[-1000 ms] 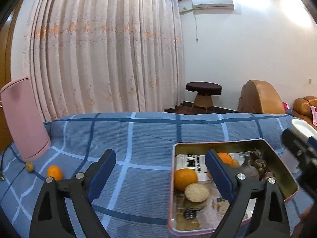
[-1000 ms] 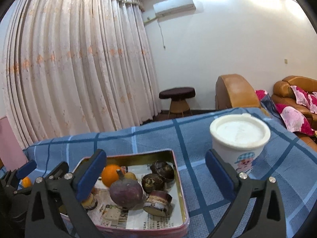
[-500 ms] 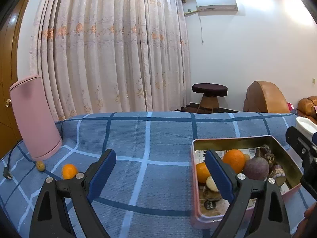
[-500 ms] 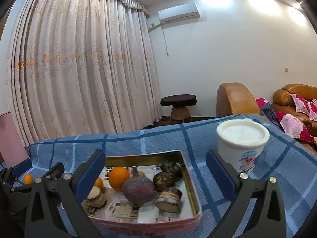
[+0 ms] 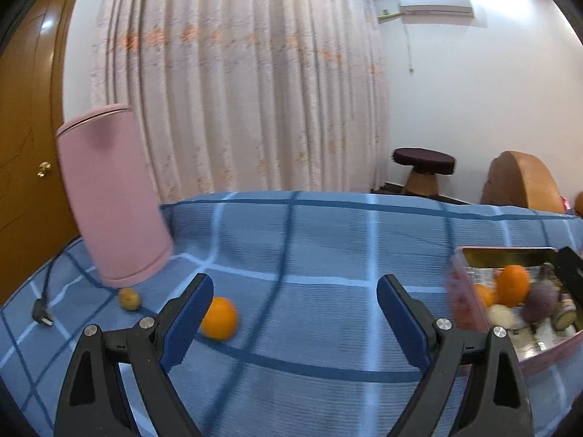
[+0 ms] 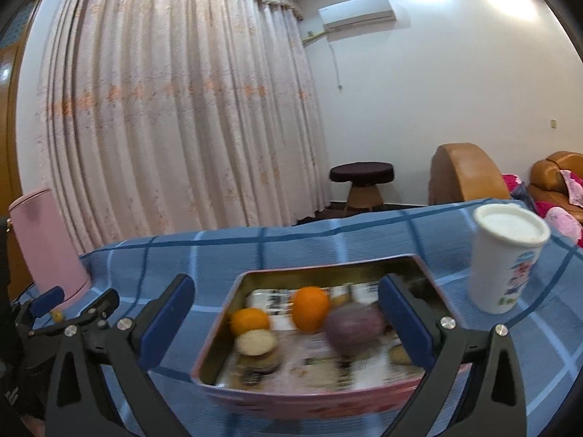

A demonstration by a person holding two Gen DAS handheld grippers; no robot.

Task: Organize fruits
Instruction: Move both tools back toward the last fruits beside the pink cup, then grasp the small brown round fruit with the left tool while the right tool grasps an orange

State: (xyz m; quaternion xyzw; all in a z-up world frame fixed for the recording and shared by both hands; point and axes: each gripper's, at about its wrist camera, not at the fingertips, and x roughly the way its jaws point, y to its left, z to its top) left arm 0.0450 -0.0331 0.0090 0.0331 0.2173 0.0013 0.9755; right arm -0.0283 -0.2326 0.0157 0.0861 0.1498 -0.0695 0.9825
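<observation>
1. My left gripper (image 5: 295, 306) is spread wide, nothing between the pads. It hangs above the blue checked cloth (image 5: 328, 240), pointing toward the loose orange (image 5: 218, 317).
2. My right gripper (image 6: 288, 309) is also spread and empty, held over the near end of the tin tray (image 6: 233, 342).
3. The loose orange lies on the cloth just behind my left-hand pad (image 5: 187, 318), near the foot of the pink canister (image 5: 113, 196). A small yellowish fruit (image 5: 128, 298) sits just beside the canister base, apart from the orange.
4. The tray already holds two oranges, a cut pale piece, a purple round fruit (image 6: 355, 327) and some darker items; motion blur hides the detail.
5. Handling, my judgement: the orange looks firm, light and round, with a slightly grippy peel. It will roll on the cloth if nudged from one side only.
6. Grip plan: straddle it at the widest girth, pads on opposite sides, and close gently enough not to bruise it.
7. The small fruit would need a near-closed grip; it may be soft, and it is too small in view to tell.
8. The white cup (image 6: 506, 258) stands just beside the tray's far right corner and could tip if knocked.
</observation>
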